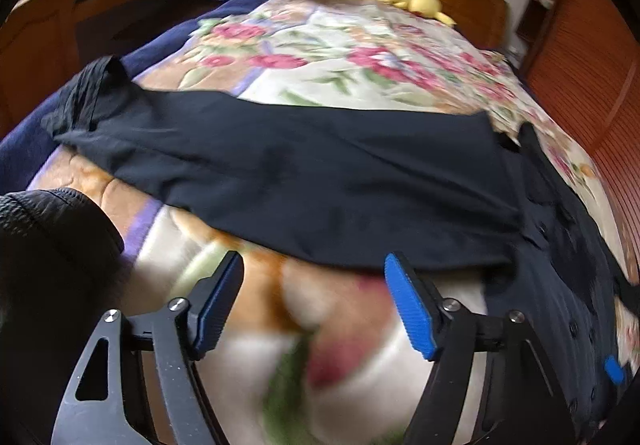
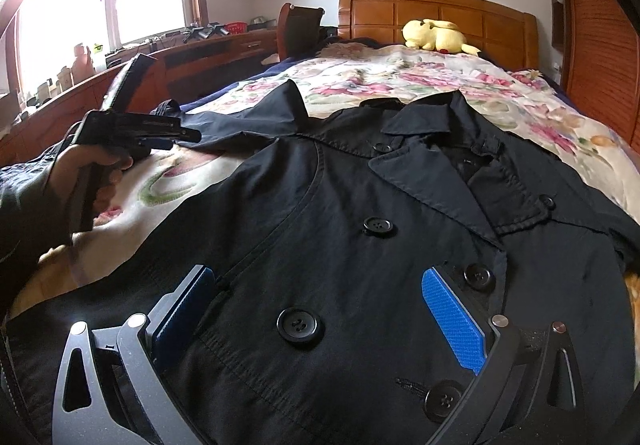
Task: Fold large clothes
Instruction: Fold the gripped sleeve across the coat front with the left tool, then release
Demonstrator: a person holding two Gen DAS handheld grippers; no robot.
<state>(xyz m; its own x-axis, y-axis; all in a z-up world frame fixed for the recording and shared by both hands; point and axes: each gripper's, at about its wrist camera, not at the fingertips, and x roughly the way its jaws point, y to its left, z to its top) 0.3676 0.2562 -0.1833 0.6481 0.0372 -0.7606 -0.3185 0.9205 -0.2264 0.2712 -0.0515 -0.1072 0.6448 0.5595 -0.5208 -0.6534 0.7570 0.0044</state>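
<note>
A black double-breasted coat (image 2: 360, 245) lies front up on the floral bedspread, collar toward the headboard. Its left sleeve (image 1: 280, 165) stretches out sideways across the bed in the left wrist view, cuff at the far left. My left gripper (image 1: 314, 273) is open and empty, hovering over the bedspread just short of the sleeve's near edge; it also shows in the right wrist view (image 2: 176, 137), held in a hand. My right gripper (image 2: 320, 285) is open and empty, low over the coat's buttoned front, a finger on each side of a large button (image 2: 298, 325).
The floral bedspread (image 1: 320, 45) covers the bed. A yellow plush toy (image 2: 436, 35) lies by the wooden headboard (image 2: 436, 11). A wooden desk (image 2: 208, 53) runs along the left side. A slatted wardrobe (image 2: 600, 45) stands on the right.
</note>
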